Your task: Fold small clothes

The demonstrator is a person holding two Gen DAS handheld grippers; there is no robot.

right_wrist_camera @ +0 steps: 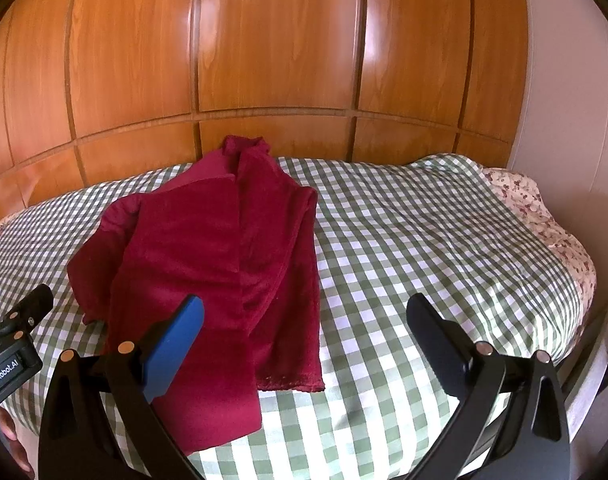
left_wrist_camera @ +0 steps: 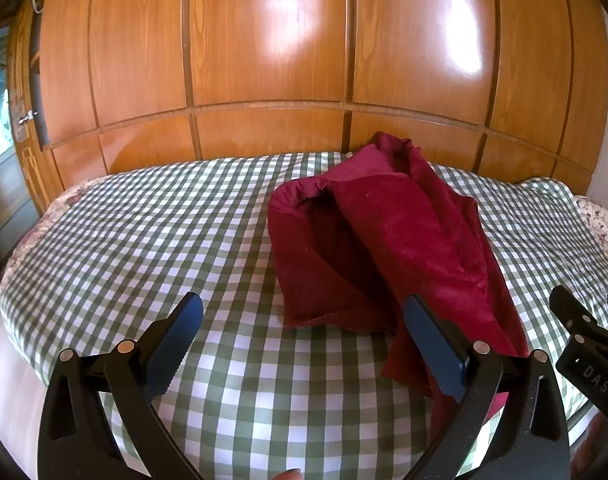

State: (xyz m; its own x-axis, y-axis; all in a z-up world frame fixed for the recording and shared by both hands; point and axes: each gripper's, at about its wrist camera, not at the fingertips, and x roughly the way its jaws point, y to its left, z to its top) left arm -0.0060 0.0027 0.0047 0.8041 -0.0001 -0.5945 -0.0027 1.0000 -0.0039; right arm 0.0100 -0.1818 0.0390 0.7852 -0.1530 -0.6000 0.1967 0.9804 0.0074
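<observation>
Dark red garment (right_wrist_camera: 208,264) partly folded on checked bedspread (right_wrist_camera: 403,248); wooden wardrobe (right_wrist_camera: 280,48) behind. Left gripper (left_wrist_camera: 304,344), right gripper (right_wrist_camera: 304,344): jaws wide apart, holding nothing.

dark red garment (right_wrist_camera: 208,264) | loosely folded lengthwise, rumpled | on checked bedcover (right_wrist_camera: 403,248)

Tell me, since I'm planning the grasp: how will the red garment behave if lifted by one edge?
The red garment will probably drape limply: it already lies in soft folds. Its plush surface suggests decent grip for the tongs. It may drag on the checked sheet.
</observation>
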